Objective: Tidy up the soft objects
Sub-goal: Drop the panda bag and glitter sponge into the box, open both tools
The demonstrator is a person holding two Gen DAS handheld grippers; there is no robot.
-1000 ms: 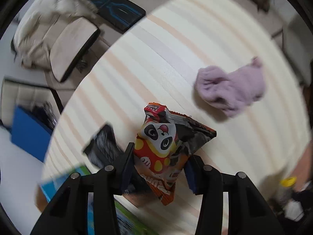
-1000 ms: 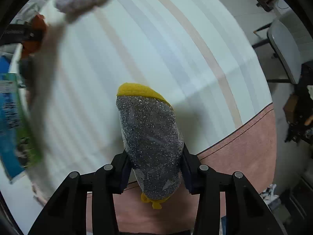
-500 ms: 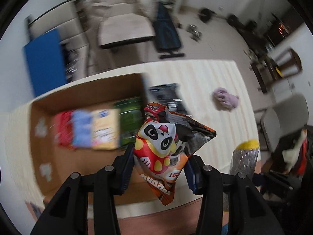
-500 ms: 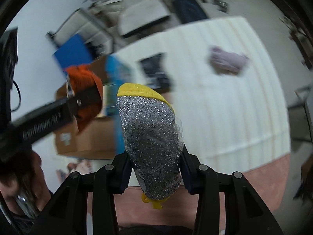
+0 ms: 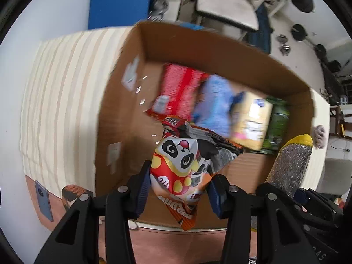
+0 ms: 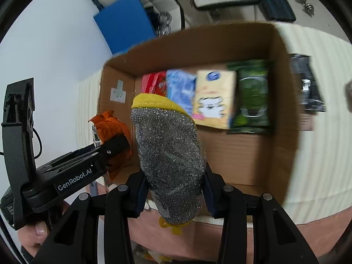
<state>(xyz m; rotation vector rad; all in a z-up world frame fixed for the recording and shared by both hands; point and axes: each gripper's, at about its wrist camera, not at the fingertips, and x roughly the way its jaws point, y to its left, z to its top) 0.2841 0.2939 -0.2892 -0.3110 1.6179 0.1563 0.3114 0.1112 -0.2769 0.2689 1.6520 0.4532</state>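
— What is held in the jaws?

— The left gripper (image 5: 179, 187) is clamped on an orange, crinkled foil snack bag with a panda print (image 5: 184, 165), gripped low across its width, its long axis upright. The right gripper (image 6: 173, 189) is clenched on a silver glitter-mesh scouring sponge with a yellow top (image 6: 170, 160), likewise held upright by its lower half.

— Where is the open brown cardboard box (image 6: 239, 154) from the jaws?

— It is seen ahead of and below both grippers, its long axis running left to right. The snack bag is held over the box's near-left part, the sponge over its near wall, to the right of the bag. A row of packets, red, blue, cream and green, is seen along the box's far side. The left gripper is judged nearer a free patch of box floor, so its bag can probably be lowered first.
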